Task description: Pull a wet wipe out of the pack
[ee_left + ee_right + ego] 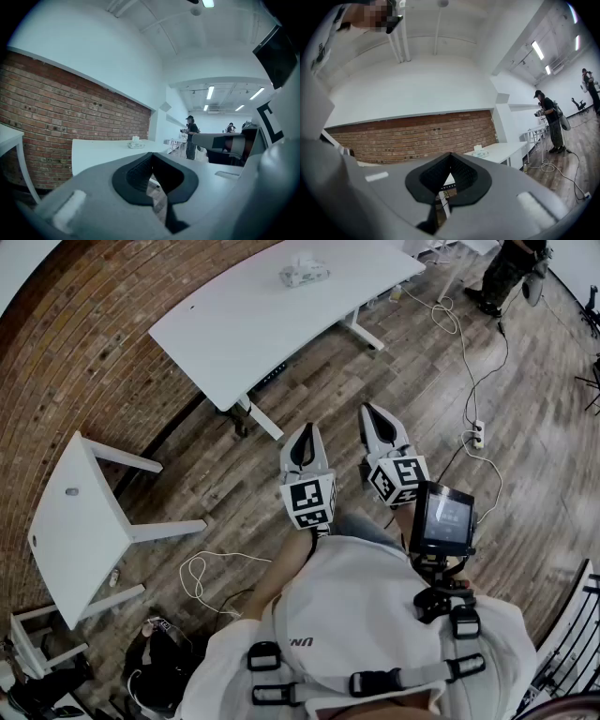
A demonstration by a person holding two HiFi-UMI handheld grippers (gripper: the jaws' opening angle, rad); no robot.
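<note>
Head view: a long white table (244, 324) carries one wipe pack (304, 274) by its far edge, long axis along the tabletop, tuft up. Well short of it, your two tools, left gripper (307, 430) and right gripper (370, 414), are closed and empty.

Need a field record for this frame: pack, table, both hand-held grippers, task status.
pack: wet wipe pack lying on the white table, near its far end
left hand-held gripper: shut, empty, in the air short of the table
right hand-held gripper: shut, empty, beside the left one
contact with pack: none
floor: wood; power strip with cables
other: small white table on the left; bystander in the far corner
task status: not started, by the look of it
</note>
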